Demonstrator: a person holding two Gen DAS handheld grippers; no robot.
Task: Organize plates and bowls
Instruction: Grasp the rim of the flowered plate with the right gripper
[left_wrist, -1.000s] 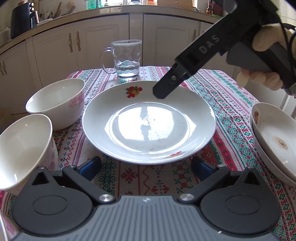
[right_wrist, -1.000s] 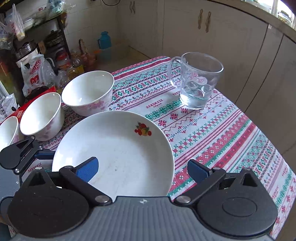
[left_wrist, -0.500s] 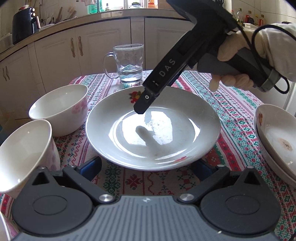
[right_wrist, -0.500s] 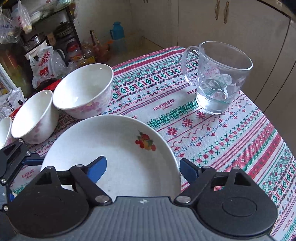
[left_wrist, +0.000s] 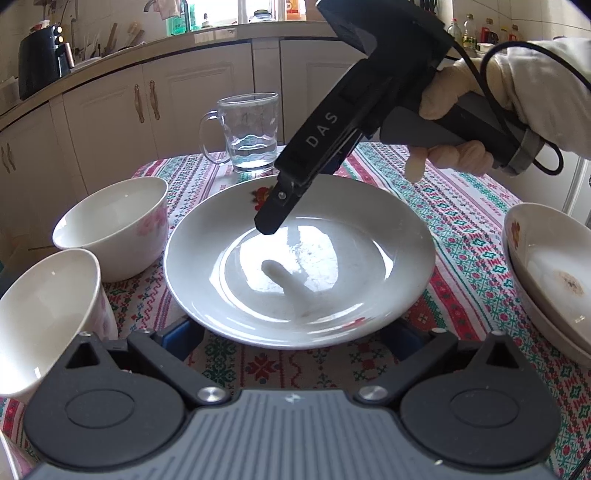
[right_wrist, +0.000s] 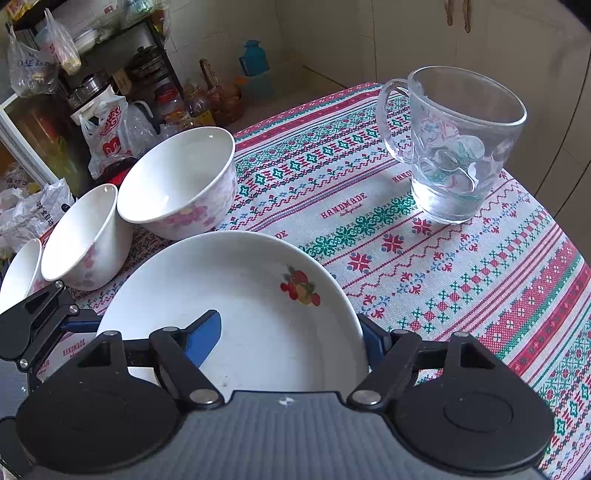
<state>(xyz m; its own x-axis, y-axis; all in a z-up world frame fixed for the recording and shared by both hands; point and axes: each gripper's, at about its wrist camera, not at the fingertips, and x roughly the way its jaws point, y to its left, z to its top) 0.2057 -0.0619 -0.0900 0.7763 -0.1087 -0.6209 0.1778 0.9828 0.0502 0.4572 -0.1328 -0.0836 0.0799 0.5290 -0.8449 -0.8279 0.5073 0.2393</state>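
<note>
While jaws close, right gripper (right_wrist: 291, 332) straddles plate (right_wrist: 258, 295) rim.

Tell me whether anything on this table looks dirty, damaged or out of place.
One thing: the top stacked plate, at the right of the left wrist view, has a brown stain in its middle. Nothing looks broken or spilled.

three bowls (right_wrist: 177, 184), three plates (left_wrist: 299, 266), one glass mug (right_wrist: 454, 147), one tablecloth (right_wrist: 480, 277).
</note>
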